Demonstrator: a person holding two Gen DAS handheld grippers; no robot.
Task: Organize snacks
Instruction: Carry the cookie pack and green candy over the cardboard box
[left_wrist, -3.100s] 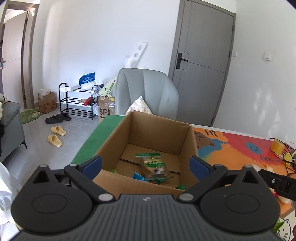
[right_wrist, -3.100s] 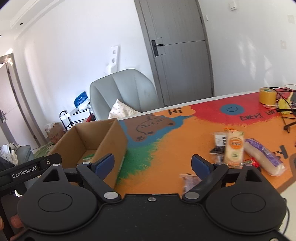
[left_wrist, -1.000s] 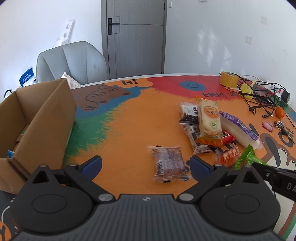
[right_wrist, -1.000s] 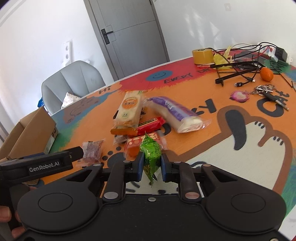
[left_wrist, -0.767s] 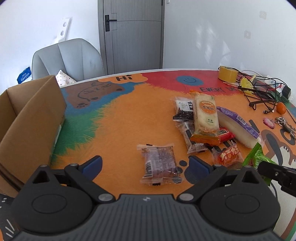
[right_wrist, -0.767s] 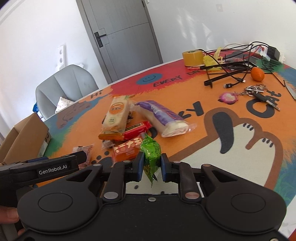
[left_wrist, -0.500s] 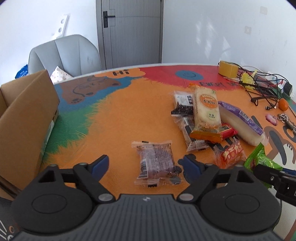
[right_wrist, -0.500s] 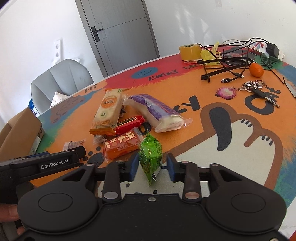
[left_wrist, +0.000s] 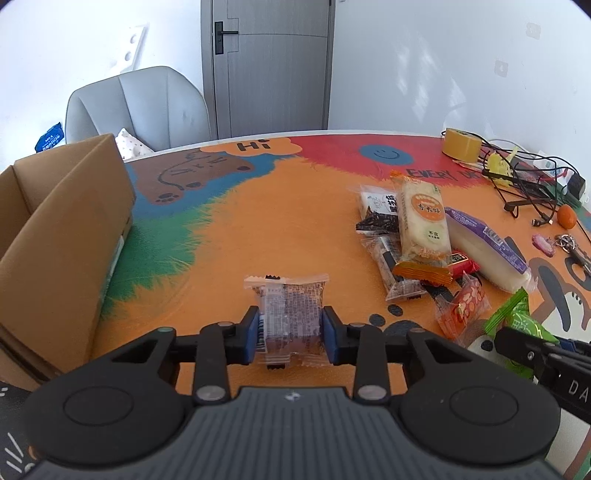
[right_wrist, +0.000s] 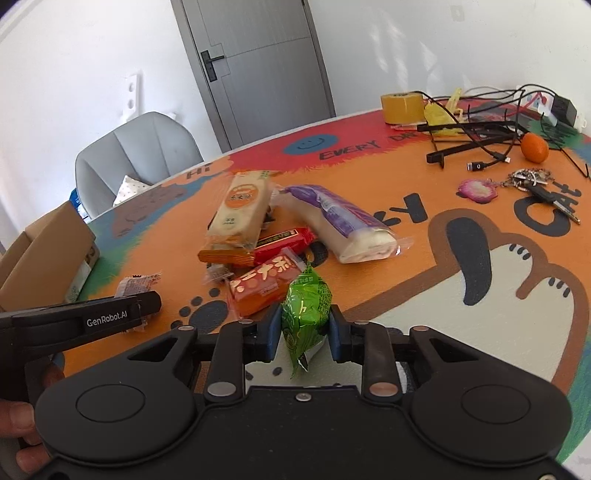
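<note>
Left gripper (left_wrist: 289, 335): jaws have just been closing and now pinch the clear-wrapped dark snack packet (left_wrist: 287, 315) by its two long sides. The packet's long axis runs straight ahead of the tool, near the table's front edge.

Right gripper (right_wrist: 302, 332): jaws have just been closing on the green snack packet (right_wrist: 306, 309), which stands upright between the pads with its tail hanging below.

Governing relation: the open cardboard box (left_wrist: 55, 236) stands at the table's left edge, to the left of both tools. The left gripper is judged nearer, so its packet has the shorter carry. The remaining snack pile (right_wrist: 258, 236) lies mid-table.
</note>
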